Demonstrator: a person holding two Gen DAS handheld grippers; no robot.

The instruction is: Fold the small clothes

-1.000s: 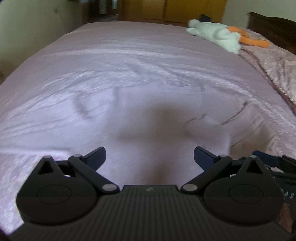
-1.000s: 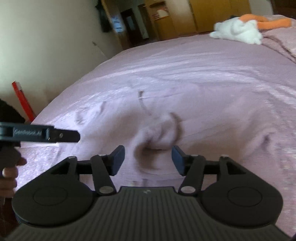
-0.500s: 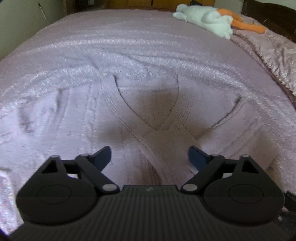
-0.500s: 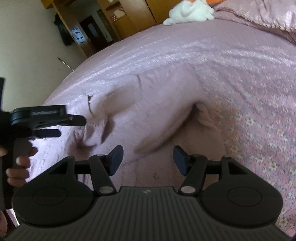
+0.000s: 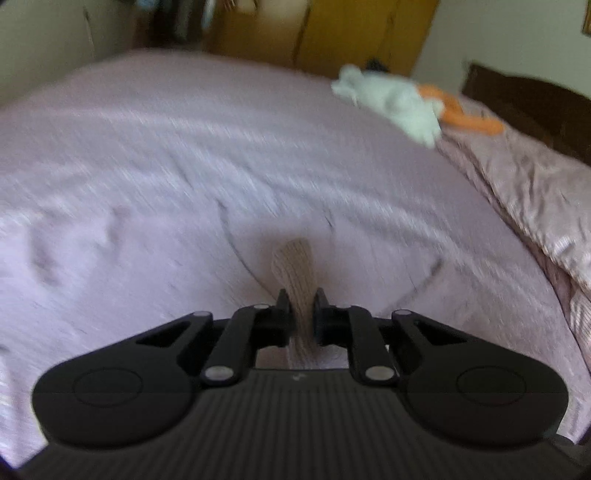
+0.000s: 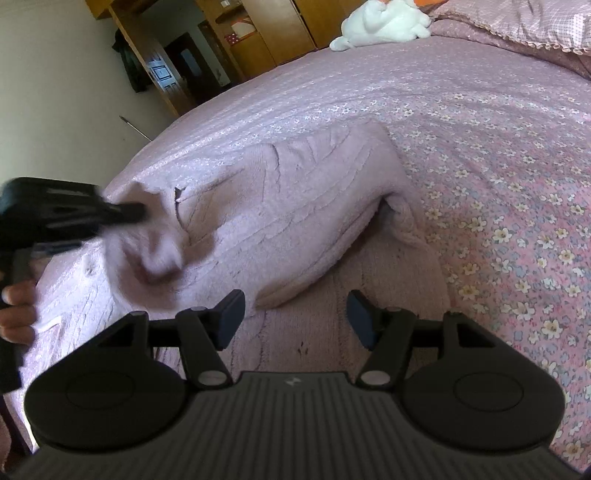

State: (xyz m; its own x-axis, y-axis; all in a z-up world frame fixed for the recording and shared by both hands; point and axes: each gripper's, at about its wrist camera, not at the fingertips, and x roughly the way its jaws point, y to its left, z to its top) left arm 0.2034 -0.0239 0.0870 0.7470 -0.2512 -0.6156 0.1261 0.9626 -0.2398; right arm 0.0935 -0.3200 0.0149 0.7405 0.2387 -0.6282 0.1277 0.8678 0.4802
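Lengthwise, sweater [image 6: 295, 206] hem toward right gripper [image 6: 295, 317].

Lay open toward 1 o'clock across the bedspread [image 6: 498, 147]; blocked at 11 by the raised sweater fold [image 6: 295, 206], at 9 by the left gripper [image 6: 136, 213], with a plush toy [image 6: 384, 22] far off at 12.

The left gripper [image 5: 300, 301] has its jaws pinched tight on a ribbed strip of knit sweater [image 5: 295, 271] that runs forward from between the fingertips. The right gripper [image 6: 295, 316] holds its jaws wide apart with nothing between them. Off to its left, a hand [image 6: 16, 310] grips the left tool's handle.
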